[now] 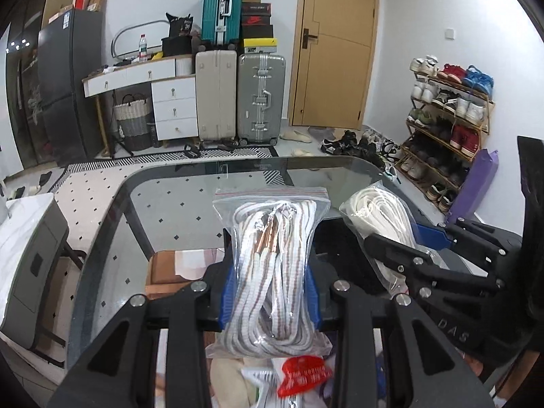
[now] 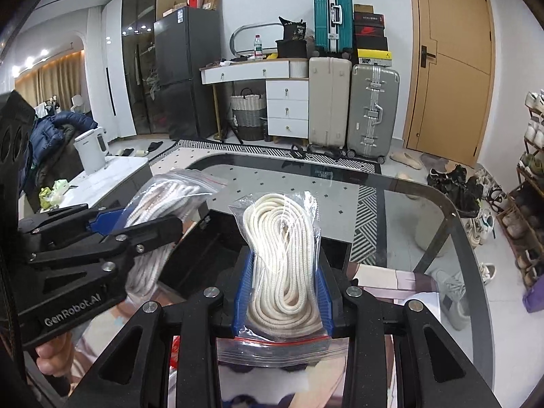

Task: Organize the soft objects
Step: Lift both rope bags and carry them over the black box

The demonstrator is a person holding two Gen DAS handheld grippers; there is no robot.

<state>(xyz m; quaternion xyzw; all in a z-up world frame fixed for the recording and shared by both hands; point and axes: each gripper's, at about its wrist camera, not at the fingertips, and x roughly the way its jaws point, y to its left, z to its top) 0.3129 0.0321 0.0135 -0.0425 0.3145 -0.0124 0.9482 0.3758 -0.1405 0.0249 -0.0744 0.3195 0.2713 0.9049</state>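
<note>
My left gripper [image 1: 270, 292] is clamped on a zip bag of striped laces [image 1: 272, 272]; my right gripper [image 2: 284, 292] pinches a bag of cream cord [image 2: 284, 265]. I hold both side by side above the glass surface [image 2: 425, 210].

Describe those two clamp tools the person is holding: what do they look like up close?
Both are matte black plastic, built from angular linkage bars joined by round silver pivot bolts. Each ends in two fingers lined with ribbed blue pads. The left gripper body carries white "GenRobot.AI" lettering, seen from the right wrist camera; the right gripper shows faint raised letters, "DAS", in the left view. No cables show. A bare hand grips the left one.
</note>
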